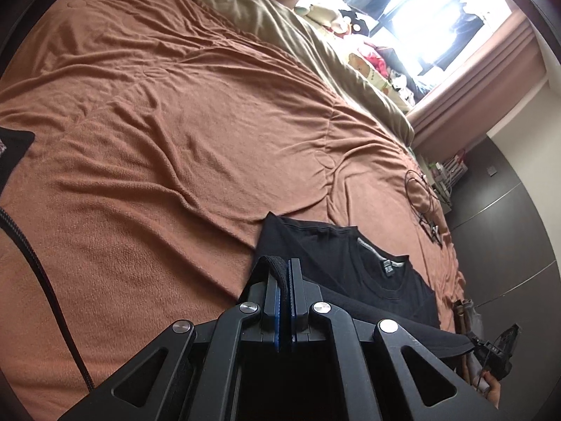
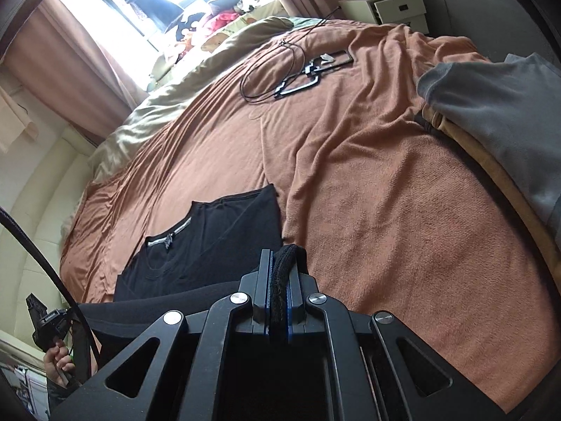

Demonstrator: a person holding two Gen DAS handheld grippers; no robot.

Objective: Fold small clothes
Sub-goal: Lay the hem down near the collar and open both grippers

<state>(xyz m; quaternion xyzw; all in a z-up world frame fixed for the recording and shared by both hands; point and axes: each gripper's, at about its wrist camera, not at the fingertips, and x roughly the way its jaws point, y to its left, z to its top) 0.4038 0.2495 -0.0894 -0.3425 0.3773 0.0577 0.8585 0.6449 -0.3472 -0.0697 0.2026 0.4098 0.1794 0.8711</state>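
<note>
We are working over the bed, its brown blanket rumpled. The black T-shirt lies on it collar-up, its lower half lifted toward us. Our left tool is clamped on one hem corner, our right tool on the other. If either thin pinch slips, or we carry the hem unevenly, the fold may land crooked. The blanket's ridges could skew the shirt too.
</note>
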